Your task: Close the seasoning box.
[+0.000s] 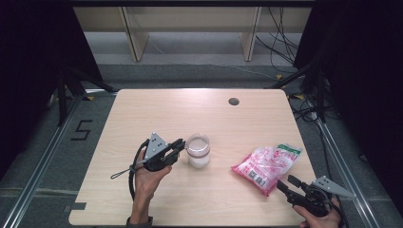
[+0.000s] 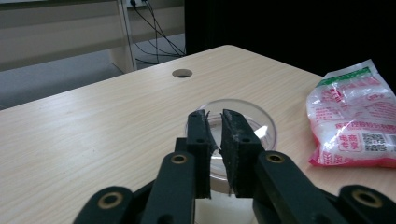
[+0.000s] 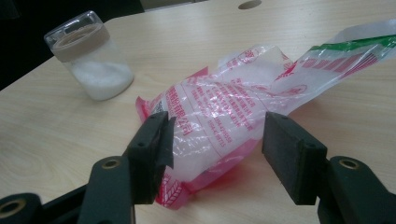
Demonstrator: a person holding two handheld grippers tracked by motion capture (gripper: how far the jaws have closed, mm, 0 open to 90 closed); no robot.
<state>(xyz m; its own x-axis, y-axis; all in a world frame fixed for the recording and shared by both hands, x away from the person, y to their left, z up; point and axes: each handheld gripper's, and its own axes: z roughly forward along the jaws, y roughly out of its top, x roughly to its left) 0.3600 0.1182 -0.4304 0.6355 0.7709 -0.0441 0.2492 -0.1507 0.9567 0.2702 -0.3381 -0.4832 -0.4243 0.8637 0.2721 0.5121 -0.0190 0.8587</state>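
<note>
This looks like a lab or recording studio set up for filming hand work, not a home. A plain pale wood worktop (image 1: 157, 114) with a round cable hole (image 1: 233, 101) stands on grey carpet inside a frame of metal rails (image 1: 43, 156). Black curtains (image 1: 33, 57) close off both sides, with dark stand legs (image 1: 66, 83) at their foot. Loose cables (image 1: 280, 42) trail over the floor behind, near a light wooden bench or shelf unit (image 1: 190, 21). A number 5 (image 1: 81, 130) is marked in black on the floor left of the worktop.
</note>
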